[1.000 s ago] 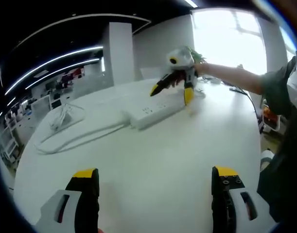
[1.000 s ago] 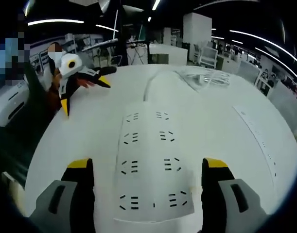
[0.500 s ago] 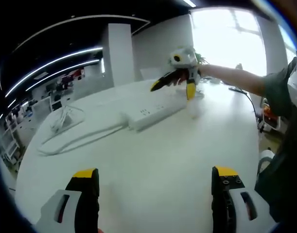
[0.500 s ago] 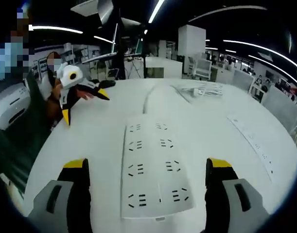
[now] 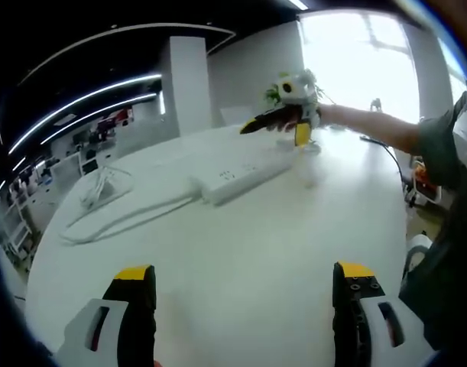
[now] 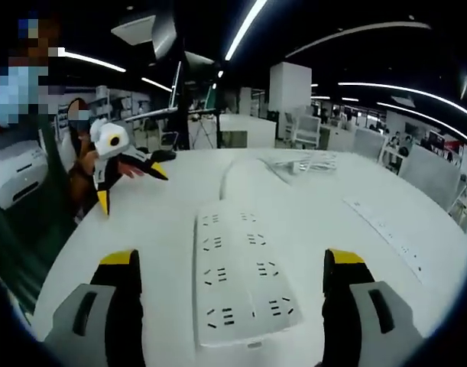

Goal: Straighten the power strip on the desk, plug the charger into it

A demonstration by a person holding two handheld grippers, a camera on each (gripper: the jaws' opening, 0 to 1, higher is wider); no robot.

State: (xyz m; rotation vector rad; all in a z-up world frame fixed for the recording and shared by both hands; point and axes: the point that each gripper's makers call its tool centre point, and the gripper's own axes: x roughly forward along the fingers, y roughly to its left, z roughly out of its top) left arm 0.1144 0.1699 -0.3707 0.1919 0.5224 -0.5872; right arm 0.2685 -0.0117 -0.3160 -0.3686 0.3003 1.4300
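Far across the desk (image 6: 179, 222), the charger (image 6: 298, 163) is too small to make out.

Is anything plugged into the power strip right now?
No. In the right gripper view every socket on the power strip shows bare slots, with no plug in any. Its own cord leads away across the desk.

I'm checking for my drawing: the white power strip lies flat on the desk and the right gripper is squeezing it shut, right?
Not quite. The power strip does lie flat on the desk, but the right gripper is open above it, jaws spread wide, not squeezing. The right gripper view shows this.
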